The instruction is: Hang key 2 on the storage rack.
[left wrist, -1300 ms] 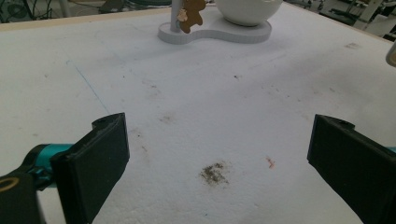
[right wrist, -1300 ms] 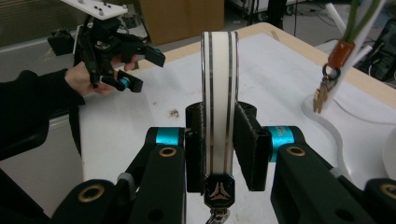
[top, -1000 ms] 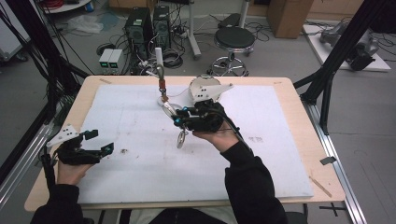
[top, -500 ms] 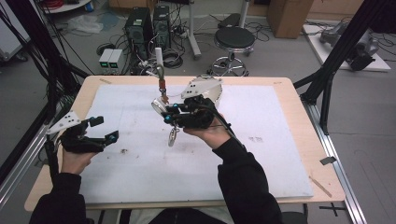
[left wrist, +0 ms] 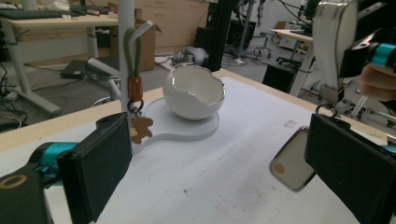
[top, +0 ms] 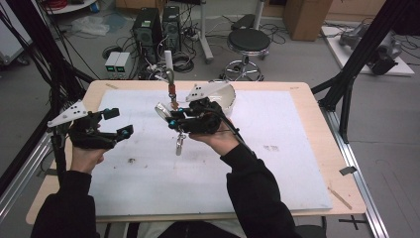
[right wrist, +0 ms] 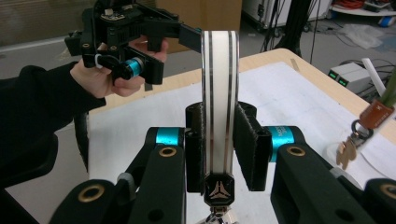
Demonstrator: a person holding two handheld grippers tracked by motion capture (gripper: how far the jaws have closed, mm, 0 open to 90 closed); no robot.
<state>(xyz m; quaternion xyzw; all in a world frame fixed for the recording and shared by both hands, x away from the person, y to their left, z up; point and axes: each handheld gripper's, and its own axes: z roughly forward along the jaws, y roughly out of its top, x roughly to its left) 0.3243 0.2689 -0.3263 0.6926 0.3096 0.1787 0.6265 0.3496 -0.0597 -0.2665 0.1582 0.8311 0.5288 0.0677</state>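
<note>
My right gripper [top: 168, 117] [right wrist: 219, 147] is shut on a white disc with chrome rims [right wrist: 219, 88] [left wrist: 334, 42], held upright above the mat. A flat silver tag [top: 180, 144] [left wrist: 294, 158] dangles under the disc. My left gripper [top: 119, 122] [left wrist: 224, 177] hovers open at the table's left with nothing between its jaws, facing the disc. Behind stands a white post [top: 168, 62] [left wrist: 125, 28] with a hook; a green strap [left wrist: 130, 51] with an orange clasp and a wooden bear charm [left wrist: 140, 128] [right wrist: 348, 151] hangs from it. A white egg-shaped bowl [top: 225, 96] [left wrist: 194, 95] sits beside the post.
A white mat [top: 277, 163] covers the wooden table [top: 317, 99]. The bowl and post share a flat white base [left wrist: 187, 130]. Beyond the far edge are a stool [top: 250, 42] and computer towers [top: 148, 25]; black frame legs [top: 356, 64] stand at both sides.
My left gripper has risen off the mat and come a little toward the middle. My right gripper has shifted left with the disc still in it.
</note>
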